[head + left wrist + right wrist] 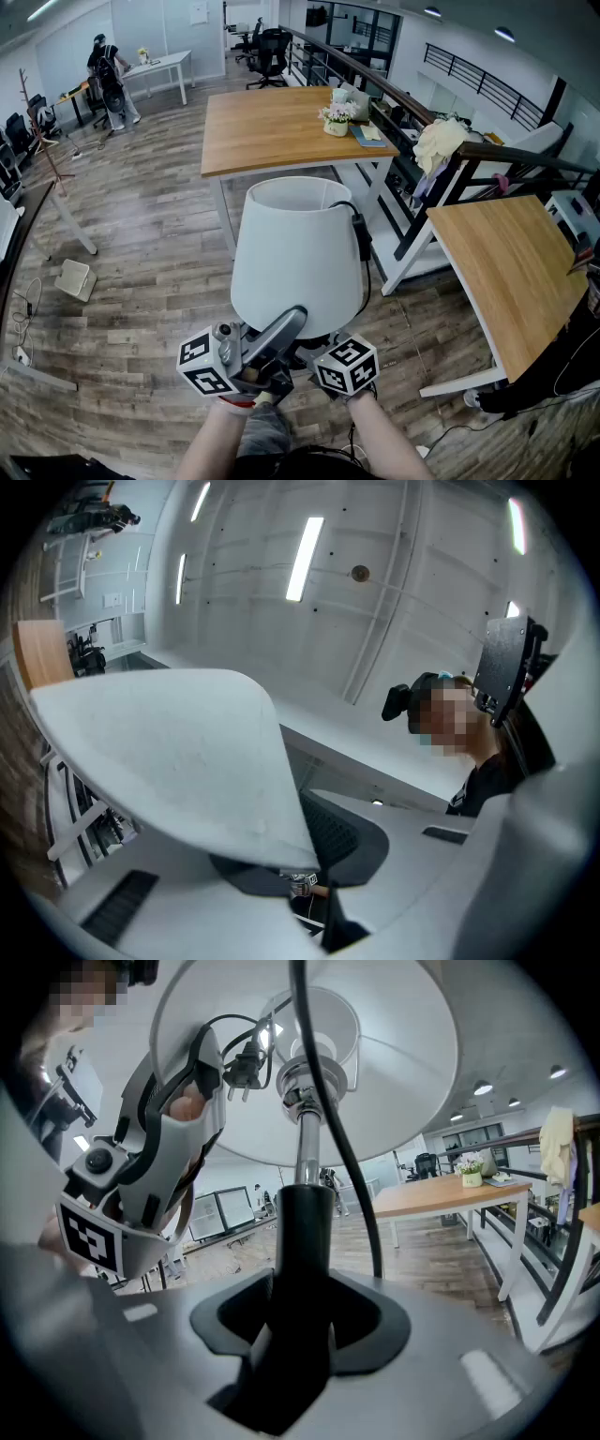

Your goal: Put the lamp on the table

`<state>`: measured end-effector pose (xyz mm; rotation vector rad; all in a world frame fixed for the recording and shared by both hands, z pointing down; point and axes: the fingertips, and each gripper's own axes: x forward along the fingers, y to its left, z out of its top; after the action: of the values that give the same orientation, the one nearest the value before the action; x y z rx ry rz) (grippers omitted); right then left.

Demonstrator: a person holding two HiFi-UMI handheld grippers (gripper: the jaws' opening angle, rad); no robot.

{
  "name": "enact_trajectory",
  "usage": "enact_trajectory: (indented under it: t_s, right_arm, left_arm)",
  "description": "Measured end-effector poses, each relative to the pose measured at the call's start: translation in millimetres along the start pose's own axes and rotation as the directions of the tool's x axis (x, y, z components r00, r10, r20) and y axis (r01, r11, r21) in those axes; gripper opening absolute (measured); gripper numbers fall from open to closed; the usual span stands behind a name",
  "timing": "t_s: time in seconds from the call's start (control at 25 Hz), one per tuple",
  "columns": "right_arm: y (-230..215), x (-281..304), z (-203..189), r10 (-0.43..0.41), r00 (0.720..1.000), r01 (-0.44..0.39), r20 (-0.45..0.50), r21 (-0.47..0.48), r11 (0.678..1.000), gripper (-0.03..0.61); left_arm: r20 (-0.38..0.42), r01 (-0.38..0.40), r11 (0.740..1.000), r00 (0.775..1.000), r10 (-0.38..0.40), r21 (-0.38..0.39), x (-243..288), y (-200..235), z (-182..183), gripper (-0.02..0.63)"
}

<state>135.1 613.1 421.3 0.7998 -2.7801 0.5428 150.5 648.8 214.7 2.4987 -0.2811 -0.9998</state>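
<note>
Right fingers around lamp stem

The lamp sits above the floor, in front of the near edge of a counter that carries a flowerpot near its far right corner. The left tool is at the lamp's lower rim and the right tool is beneath it, around the stem. A second counter stands to the right.

The white conical lampshade looks matt and smooth, cloth or plastic. Its slim upper stem is shiny chromed metal, the thicker black lower stem matt, the black cord glossy. The long wooden worktop is smooth and pale; the plank floor shows grey-brown grain.
</note>
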Motion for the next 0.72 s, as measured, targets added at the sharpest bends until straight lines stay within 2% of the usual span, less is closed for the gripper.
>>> enact_trajectory:
  t_s: [0.36,0.72]
  right_arm:
    - [-56,90,44,-0.008,1.0,0.007,0.014,0.017,1.0,0.183]
    - [-101,167,79,-0.011,1.0,0.011,0.025,0.001,1.0,0.183]
  left_arm:
    - [-0.018,-0.007,1.0,1.0,0.007,-0.016,2,96,64,0.028]
    - [-0.023,0.007,1.0,1.0,-0.008,-0.029,-5,172,116,0.026]
